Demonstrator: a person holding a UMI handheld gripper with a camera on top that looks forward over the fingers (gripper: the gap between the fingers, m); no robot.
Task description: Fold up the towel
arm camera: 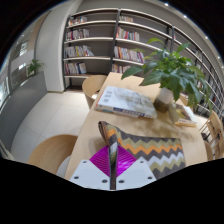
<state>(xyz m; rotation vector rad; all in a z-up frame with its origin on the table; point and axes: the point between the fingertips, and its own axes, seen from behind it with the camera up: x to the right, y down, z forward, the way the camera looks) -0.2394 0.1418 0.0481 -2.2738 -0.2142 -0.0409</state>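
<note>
A zigzag-patterned towel (150, 148) in grey, orange and white lies on the wooden table (120, 115) just ahead of the fingers. My gripper (112, 168) is shut on a raised edge of the towel (110, 140): a thin fold of cloth runs down between the two magenta pads (100, 160), which press together on it. The rest of the towel spreads to the right of the fingers over the near part of the table.
A potted green plant (168, 72) stands on the table beyond the towel, with an open book or magazine (125, 100) beside it. Wooden chairs (50, 152) flank the table. Bookshelves (100, 40) line the far wall.
</note>
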